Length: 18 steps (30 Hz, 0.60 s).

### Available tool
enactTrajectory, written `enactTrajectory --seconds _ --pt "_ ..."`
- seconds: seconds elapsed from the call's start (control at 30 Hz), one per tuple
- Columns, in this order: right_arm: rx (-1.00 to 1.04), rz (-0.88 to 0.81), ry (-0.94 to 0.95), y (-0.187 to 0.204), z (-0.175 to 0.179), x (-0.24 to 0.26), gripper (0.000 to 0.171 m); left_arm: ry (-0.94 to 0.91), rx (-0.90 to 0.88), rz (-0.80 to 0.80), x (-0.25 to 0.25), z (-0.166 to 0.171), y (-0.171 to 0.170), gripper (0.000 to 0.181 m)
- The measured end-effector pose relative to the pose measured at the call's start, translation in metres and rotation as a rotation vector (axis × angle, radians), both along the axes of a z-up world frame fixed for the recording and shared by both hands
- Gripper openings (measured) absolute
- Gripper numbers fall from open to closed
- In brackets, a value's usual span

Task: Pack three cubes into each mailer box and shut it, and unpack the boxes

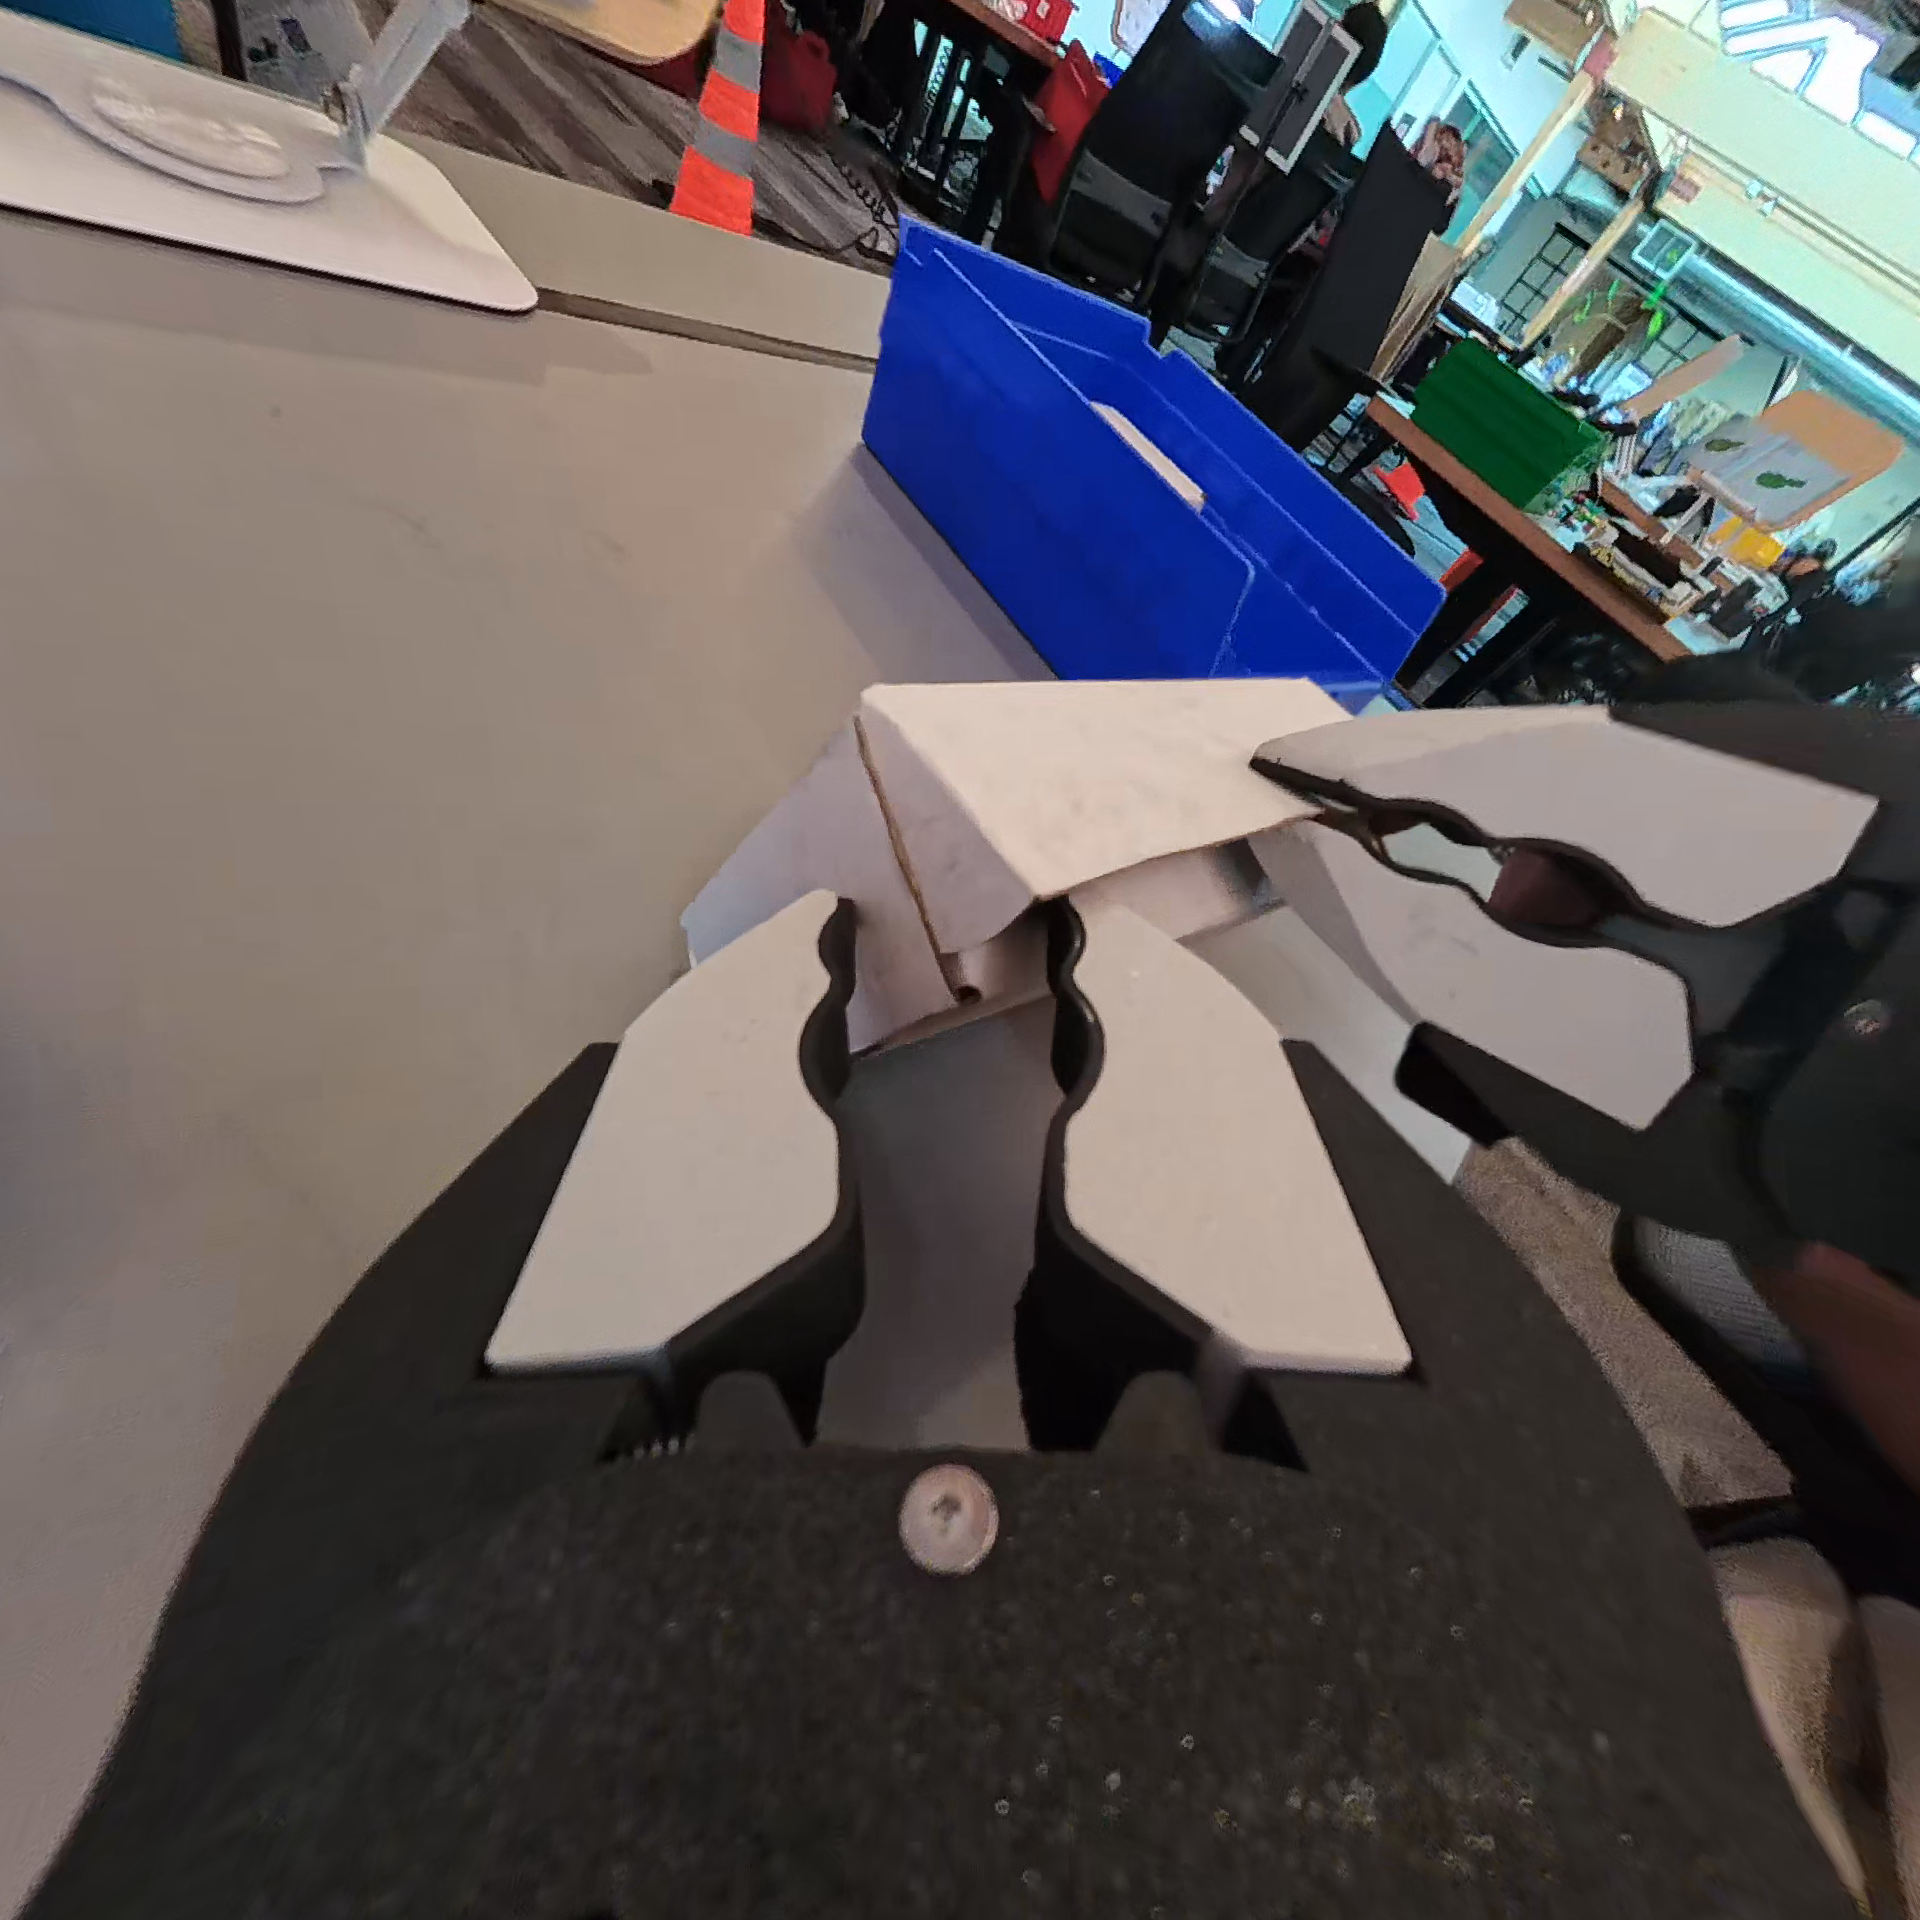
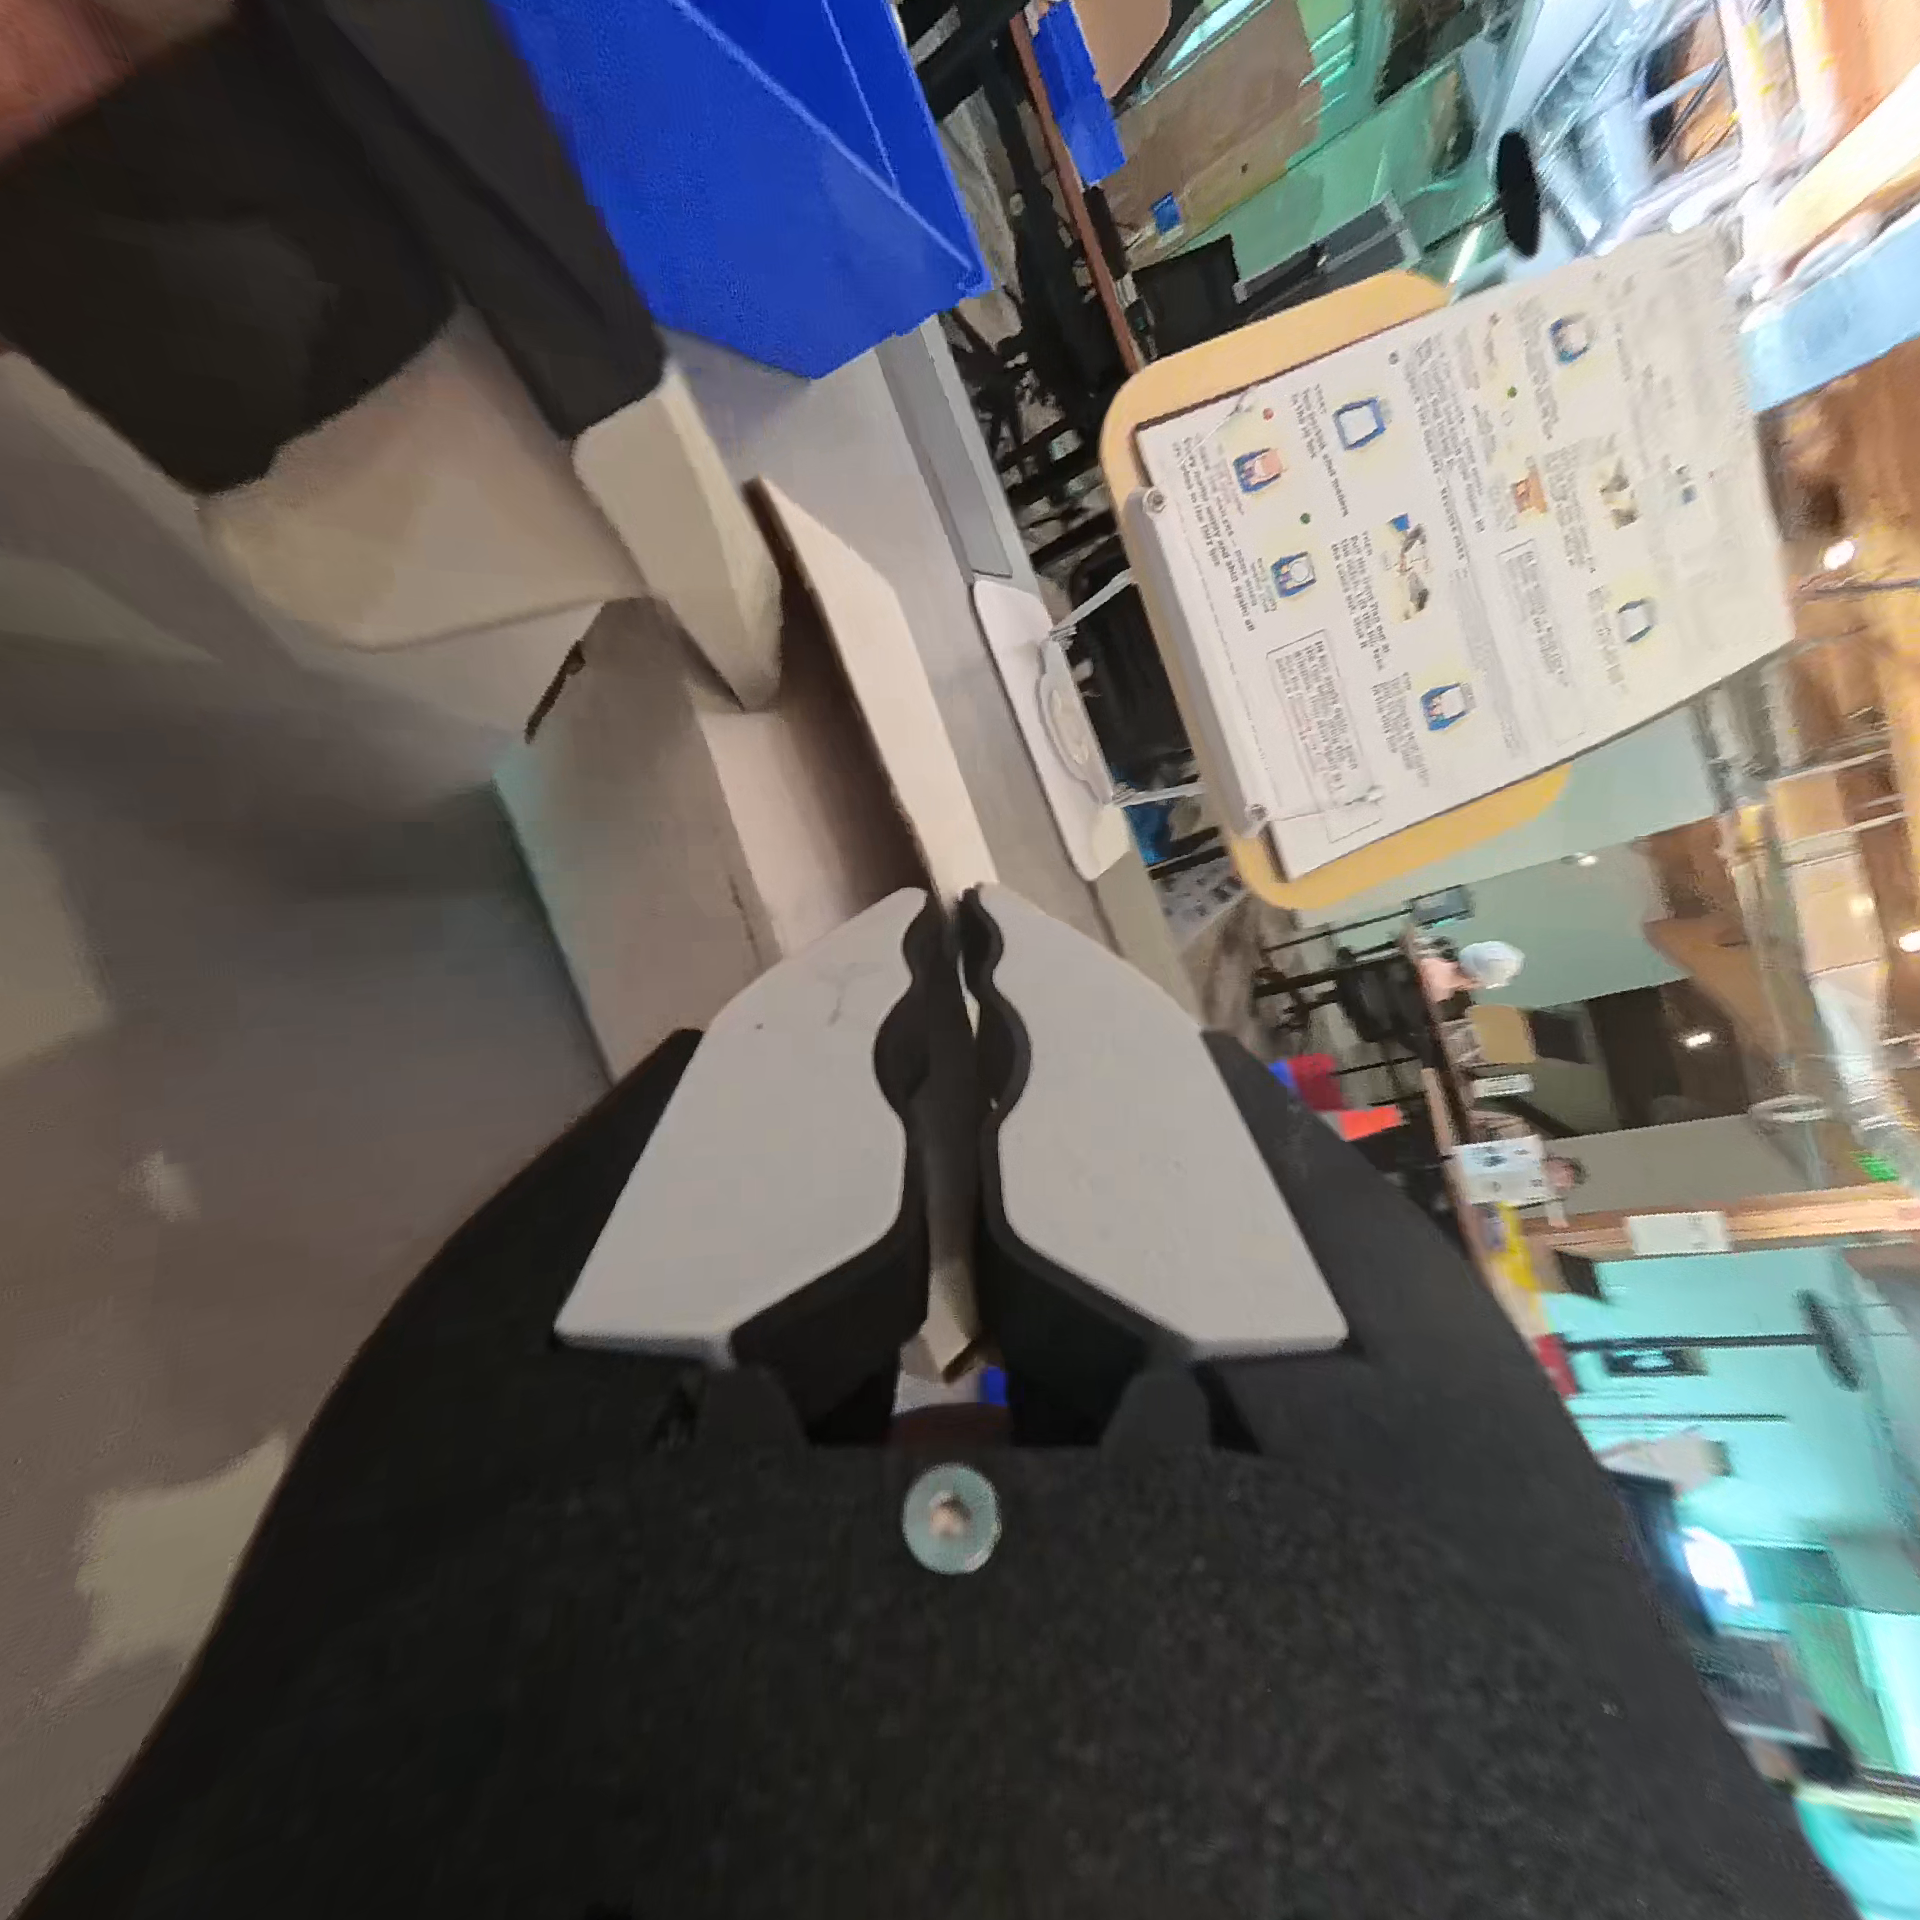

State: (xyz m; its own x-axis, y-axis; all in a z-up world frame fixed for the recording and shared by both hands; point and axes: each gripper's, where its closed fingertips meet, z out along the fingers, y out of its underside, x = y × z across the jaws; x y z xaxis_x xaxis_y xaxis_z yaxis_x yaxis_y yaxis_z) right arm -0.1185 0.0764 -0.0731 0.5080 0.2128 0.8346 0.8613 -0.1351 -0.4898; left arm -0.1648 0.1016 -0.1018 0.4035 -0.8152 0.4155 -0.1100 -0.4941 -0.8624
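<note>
A white cardboard mailer box (image 1: 1049,790) sits on the grey table near its right edge. Its lid (image 1: 1091,769) is partly lifted. My right gripper (image 1: 1273,774) comes in from the right and is shut on the lid's free edge. In the right wrist view the lid (image 2: 883,665) runs away from the shut right gripper (image 2: 954,914) as a thin sheet. My left gripper (image 1: 951,935) is open, and its fingertips (image 1: 821,935) straddle the box's near corner. It also shows in the right wrist view (image 2: 675,540), at the box. No cubes are in view; the box's inside is hidden.
A blue plastic bin (image 1: 1049,520) stands just behind the box, also in the right wrist view (image 2: 748,156). A white stand base (image 1: 260,197) lies at the table's far left, holding an instruction sheet (image 2: 1455,561). An orange cone (image 1: 722,114) and office furniture stand beyond the table. One gripper's finger ends stand about 7 centimeters off the other's.
</note>
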Motion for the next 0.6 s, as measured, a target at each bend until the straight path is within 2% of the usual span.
enactTrajectory --seconds 0.1,0.2,0.3,0.43,0.47,0.53,0.6 --pt "-0.067 -0.016 0.116 -0.019 -0.005 -0.006 0.005 0.033 0.045 -0.021 -0.004 -0.003 -0.015 0.034" --pt "-0.063 -0.036 0.110 -0.039 -0.010 -0.015 0.006 0.087 0.100 -0.029 -0.011 -0.010 -0.030 0.034" --pt "-0.032 -0.049 0.040 -0.055 -0.015 -0.024 0.005 0.138 0.100 -0.032 -0.019 -0.020 -0.043 0.033" --pt "-0.003 -0.053 -0.160 -0.069 -0.033 -0.033 0.004 0.232 0.083 -0.035 -0.027 -0.039 -0.054 0.025" --pt "-0.028 -0.046 -0.184 -0.072 -0.041 -0.035 0.004 0.246 0.062 -0.054 -0.026 -0.044 -0.057 0.017" --pt "-0.054 -0.045 -0.219 -0.074 -0.059 -0.035 0.002 0.293 0.035 -0.065 -0.025 -0.056 -0.060 0.018" --pt "-0.029 -0.044 -0.290 -0.075 -0.060 -0.032 0.002 0.308 0.044 -0.073 -0.023 -0.059 -0.061 0.018"
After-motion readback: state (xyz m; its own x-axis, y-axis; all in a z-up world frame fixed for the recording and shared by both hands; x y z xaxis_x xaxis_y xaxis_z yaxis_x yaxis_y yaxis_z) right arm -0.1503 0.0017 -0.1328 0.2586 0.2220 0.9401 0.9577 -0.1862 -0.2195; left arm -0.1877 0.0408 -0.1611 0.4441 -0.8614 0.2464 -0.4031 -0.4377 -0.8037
